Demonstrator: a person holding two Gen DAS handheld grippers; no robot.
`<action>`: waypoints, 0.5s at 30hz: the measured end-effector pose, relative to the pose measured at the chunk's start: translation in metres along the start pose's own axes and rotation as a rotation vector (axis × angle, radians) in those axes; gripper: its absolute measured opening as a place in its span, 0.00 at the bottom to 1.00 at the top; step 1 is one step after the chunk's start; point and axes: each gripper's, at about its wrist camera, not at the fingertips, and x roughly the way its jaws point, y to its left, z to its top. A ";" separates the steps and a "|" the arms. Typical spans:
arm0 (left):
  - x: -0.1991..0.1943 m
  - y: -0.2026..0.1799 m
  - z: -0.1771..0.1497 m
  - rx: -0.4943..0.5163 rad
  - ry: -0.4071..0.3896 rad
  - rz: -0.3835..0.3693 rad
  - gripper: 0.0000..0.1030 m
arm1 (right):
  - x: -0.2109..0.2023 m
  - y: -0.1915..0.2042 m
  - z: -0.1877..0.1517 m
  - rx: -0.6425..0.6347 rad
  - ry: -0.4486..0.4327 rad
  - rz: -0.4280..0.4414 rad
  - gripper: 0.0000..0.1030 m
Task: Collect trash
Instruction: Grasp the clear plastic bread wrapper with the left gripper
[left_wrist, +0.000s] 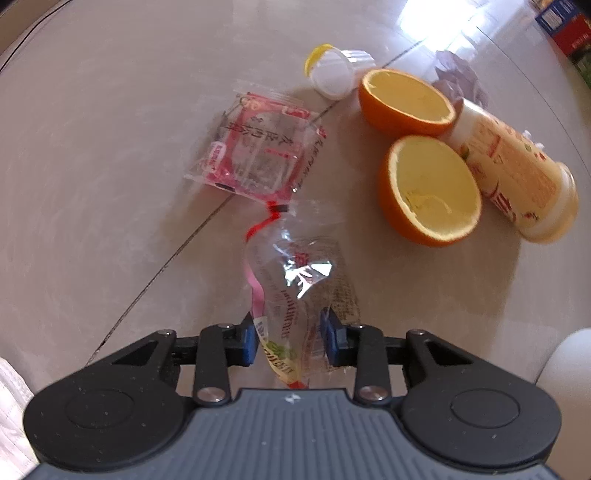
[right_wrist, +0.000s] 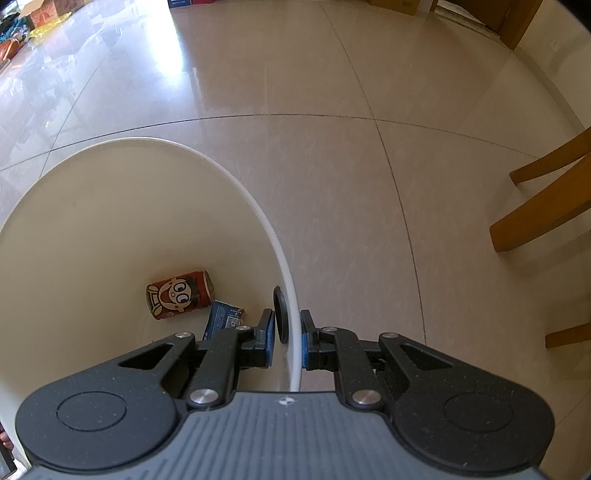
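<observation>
Step in hand: the left gripper (left_wrist: 288, 341) is closing on a clear plastic wrapper (left_wrist: 295, 291) lying on the tiled floor (left_wrist: 110, 184); this reads as the pick-up stage of one more piece of trash.

Left tool: its blue pads (left_wrist: 250, 343) are squeezing the crumpled near end of the wrapper from both sides, jaws narrowed almost together, the rest of the wrapper trailing forward on the floor.

Right tool: the right gripper (right_wrist: 288, 341) is clamping the rim of the white bin (right_wrist: 229, 173), one pad inside the wall and one outside, pinched tight.

Bin contents: a red can (right_wrist: 181, 293) and a small blue packet (right_wrist: 221, 317) are lying at the bottom.

Trash waiting: a red-and-clear packet (left_wrist: 255, 147) is sitting just beyond the held wrapper; two hollow orange halves (left_wrist: 430, 188), a fallen yellow bottle (left_wrist: 517, 173), a small white cup (left_wrist: 332, 74) and a wad of pale paper (left_wrist: 458, 74) are lying further right.

Next move: lifting the wrapper clear and carrying it over the bin's open mouth before letting go; the thin film is likely slipping easily, so the squeeze needs holding firm.

Progress: early, judging by how much is lying outside the bin.
</observation>
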 end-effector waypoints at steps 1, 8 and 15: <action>-0.002 -0.001 0.000 0.010 0.000 0.003 0.31 | 0.000 0.000 0.001 -0.001 0.002 -0.001 0.15; -0.019 -0.014 0.005 0.115 0.029 0.010 0.26 | 0.001 -0.001 0.002 0.002 0.006 0.004 0.15; -0.055 -0.039 0.004 0.284 0.060 0.001 0.24 | 0.003 -0.002 0.004 0.002 0.016 0.008 0.15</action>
